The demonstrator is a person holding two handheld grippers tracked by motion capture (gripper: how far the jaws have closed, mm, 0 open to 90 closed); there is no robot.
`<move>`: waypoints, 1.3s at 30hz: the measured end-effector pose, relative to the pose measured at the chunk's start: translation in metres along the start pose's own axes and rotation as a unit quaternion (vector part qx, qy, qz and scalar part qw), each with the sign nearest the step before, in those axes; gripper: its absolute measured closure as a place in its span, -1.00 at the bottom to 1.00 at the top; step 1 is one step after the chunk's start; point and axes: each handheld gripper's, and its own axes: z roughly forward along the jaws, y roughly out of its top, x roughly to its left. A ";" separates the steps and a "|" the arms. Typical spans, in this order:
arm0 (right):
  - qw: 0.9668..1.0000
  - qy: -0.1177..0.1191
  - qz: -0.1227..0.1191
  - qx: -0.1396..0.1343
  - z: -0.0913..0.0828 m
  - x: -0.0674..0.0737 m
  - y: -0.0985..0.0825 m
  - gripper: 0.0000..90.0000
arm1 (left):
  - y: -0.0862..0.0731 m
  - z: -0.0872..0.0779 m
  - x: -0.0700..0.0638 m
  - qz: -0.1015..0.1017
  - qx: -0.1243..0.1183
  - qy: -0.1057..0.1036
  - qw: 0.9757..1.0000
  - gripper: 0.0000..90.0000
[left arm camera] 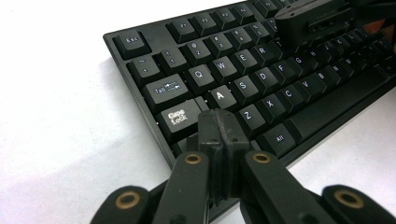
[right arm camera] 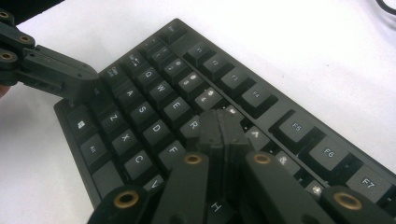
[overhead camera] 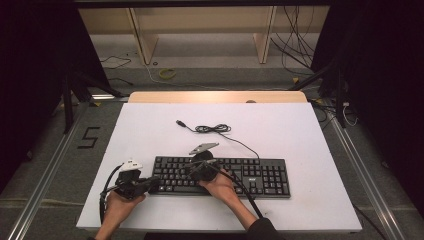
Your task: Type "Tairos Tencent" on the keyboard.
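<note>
Black keyboard (overhead camera: pixel 225 176) lies along the near side of my white worktop (overhead camera: pixel 280 130), its cable (overhead camera: pixel 215 129) coiled behind it. My left gripper (left arm camera: pixel 219 128) has its fingers clenched together, empty, tips over the Shift key at the keyboard's left end. My right gripper (right arm camera: pixel 223 133) is likewise clenched and empty, over the R and T keys.
</note>
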 end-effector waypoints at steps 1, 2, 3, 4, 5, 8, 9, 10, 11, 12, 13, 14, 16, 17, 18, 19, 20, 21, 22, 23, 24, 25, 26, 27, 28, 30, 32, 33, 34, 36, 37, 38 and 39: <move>1.000 0.000 0.001 0.001 0.000 0.000 0.000 1.00 | 0.000 0.000 0.000 0.000 0.000 -0.001 1.000 0.98; 1.000 0.000 0.001 0.002 0.001 0.000 0.000 1.00 | 0.000 0.000 0.000 -0.001 0.000 -0.001 1.000 0.98; 1.000 0.001 0.003 0.002 0.000 -0.001 0.000 1.00 | 0.000 0.000 0.000 -0.001 0.001 -0.002 1.000 0.98; 1.000 0.000 0.002 0.001 0.000 -0.001 0.000 1.00 | 0.000 0.000 0.000 -0.001 0.001 -0.002 1.000 0.98; 1.000 0.000 0.002 0.001 0.001 -0.001 0.000 1.00 | 0.000 0.000 0.000 -0.001 0.001 -0.002 1.000 0.98; 1.000 0.000 0.003 0.002 0.001 -0.001 0.000 1.00 | 0.000 0.001 0.000 -0.001 0.005 0.000 1.000 0.98; 1.000 -0.001 0.002 0.002 0.001 -0.001 -0.001 1.00 | -0.001 0.002 0.000 0.002 0.010 0.002 1.000 0.98; 1.000 -0.001 0.002 0.002 0.001 -0.001 -0.001 1.00 | -0.001 0.002 0.000 0.002 0.007 0.002 1.000 0.98; 1.000 -0.001 -0.001 0.006 0.002 -0.001 -0.001 1.00 | -0.001 0.002 -0.001 0.002 0.008 0.002 1.000 0.98; 1.000 -0.003 -0.005 0.006 0.003 -0.001 -0.002 1.00 | -0.001 0.002 -0.002 0.004 0.009 0.005 1.000 0.98; 1.000 -0.005 -0.004 0.006 0.003 -0.001 -0.002 1.00 | -0.001 0.002 -0.002 0.006 0.008 0.006 1.000 0.98; 1.000 -0.005 -0.003 0.006 0.003 0.000 -0.002 1.00 | -0.001 0.003 -0.002 0.006 0.007 0.006 1.000 0.98; 1.000 -0.007 -0.008 0.008 0.003 0.001 -0.002 1.00 | -0.001 0.003 -0.002 0.006 0.008 0.004 1.000 0.98; 1.000 -0.006 -0.007 0.009 0.003 0.001 -0.002 1.00 | -0.002 0.003 -0.002 0.007 0.008 0.004 1.000 0.98; 1.000 -0.006 -0.007 0.009 0.003 0.001 -0.002 1.00 | -0.002 0.003 -0.002 0.006 0.008 0.004 1.000 0.98; 1.000 -0.006 -0.007 0.009 0.003 0.001 -0.002 1.00 | -0.002 0.003 -0.002 0.007 0.008 0.004 1.000 0.98; 1.000 -0.006 -0.007 0.008 0.003 0.001 -0.002 1.00 | -0.002 0.003 -0.002 0.007 0.008 0.004 1.000 0.98; 1.000 -0.006 -0.007 0.008 0.003 0.001 -0.003 1.00 | -0.002 0.003 -0.002 0.007 0.008 0.005 1.000 0.98; 1.000 -0.007 -0.006 0.008 0.003 0.001 -0.003 1.00 | -0.002 0.003 -0.002 0.007 0.008 0.004 1.000 0.98; 1.000 -0.006 -0.006 0.008 0.003 0.001 -0.003 1.00 | -0.001 0.003 -0.002 0.006 0.007 0.004 1.000 0.98; 1.000 -0.006 -0.005 0.008 0.002 0.001 -0.003 1.00 | -0.001 0.003 -0.002 0.006 0.008 0.004 1.000 0.98; 1.000 -0.005 -0.003 0.008 0.002 0.001 -0.002 1.00 | -0.001 0.003 -0.002 0.006 0.008 0.003 1.000 0.98; 1.000 -0.004 -0.001 0.008 0.002 0.001 -0.002 1.00 | -0.001 0.003 -0.002 0.005 0.008 0.003 1.000 0.98; 1.000 -0.003 0.001 0.007 0.001 0.001 -0.002 1.00 | -0.001 0.002 -0.002 0.006 0.007 0.002 1.000 0.98; 1.000 -0.001 -0.001 0.006 0.001 0.000 -0.003 1.00 | -0.001 0.002 -0.003 0.007 0.006 0.003 1.000 0.98; 1.000 0.001 0.001 -0.001 -0.002 0.001 -0.002 1.00 | 0.000 0.000 -0.003 0.004 -0.004 0.002 1.000 0.98; 1.000 0.001 0.007 -0.007 -0.006 0.001 -0.002 1.00 | 0.001 -0.002 -0.004 0.007 -0.015 -0.001 1.000 0.97; 1.000 0.001 0.005 -0.011 -0.008 0.000 -0.002 0.98 | 0.001 -0.003 -0.005 0.008 -0.019 -0.002 1.000 0.96; 1.000 0.001 0.005 -0.016 -0.010 0.000 -0.002 0.97 | 0.002 -0.003 -0.005 0.008 -0.023 -0.003 1.000 0.94; 1.000 0.003 0.009 -0.022 -0.014 -0.001 -0.002 0.95 | 0.002 -0.004 -0.005 0.007 -0.031 -0.005 0.999 0.90; 1.000 0.006 0.009 -0.025 -0.016 -0.001 -0.002 0.93 | 0.002 -0.005 -0.005 0.006 -0.033 -0.008 0.999 0.88; 1.000 0.008 0.011 -0.027 -0.018 -0.002 -0.002 0.92 | 0.003 -0.005 -0.005 0.006 -0.036 -0.010 0.999 0.87; 1.000 0.009 0.010 -0.028 -0.019 -0.002 -0.003 0.90 | 0.003 -0.006 -0.006 0.007 -0.038 -0.013 0.999 0.86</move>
